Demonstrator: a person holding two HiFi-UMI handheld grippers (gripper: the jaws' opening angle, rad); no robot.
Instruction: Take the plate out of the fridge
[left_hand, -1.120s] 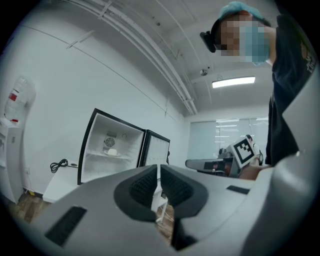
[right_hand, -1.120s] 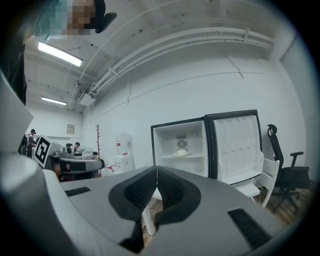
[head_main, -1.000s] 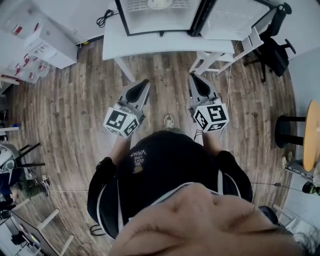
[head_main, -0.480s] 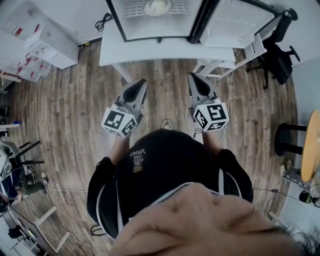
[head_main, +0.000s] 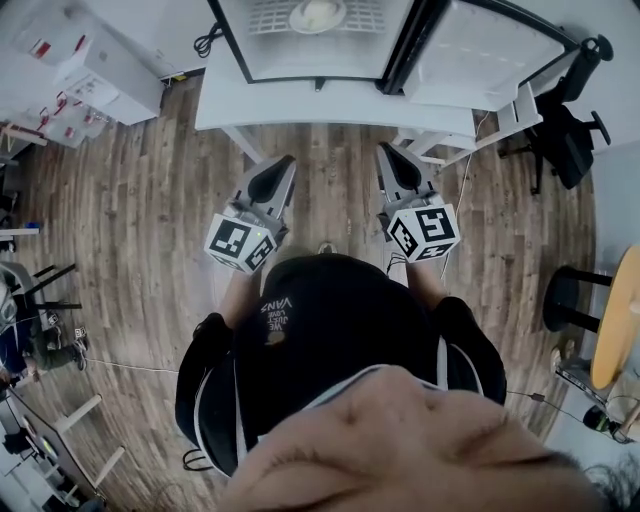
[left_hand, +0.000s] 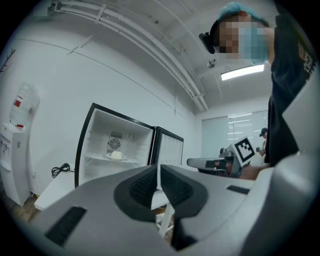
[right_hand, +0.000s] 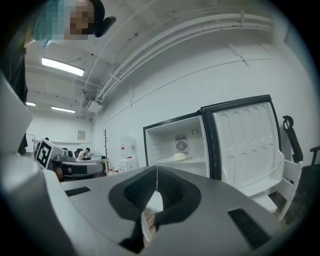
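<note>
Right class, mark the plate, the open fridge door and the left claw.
plate (right_hand: 171, 159), right gripper view, left rim.
fridge door (right_hand: 247, 145), right gripper view, middle of inner lining.
left claw (left_hand: 159, 170), left gripper view, between its shut tips.

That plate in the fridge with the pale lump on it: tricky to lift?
The plate looks flat and rigid, so probably stiff, maybe breakable. The rounded lump on it seems loose and might slide or roll if the plate tilts. Its thin edge likely offers little to pinch.

Your room is bright from long ceiling lights (left_hand: 242, 73). Your pictures bend round and go dark at the edges.
</note>
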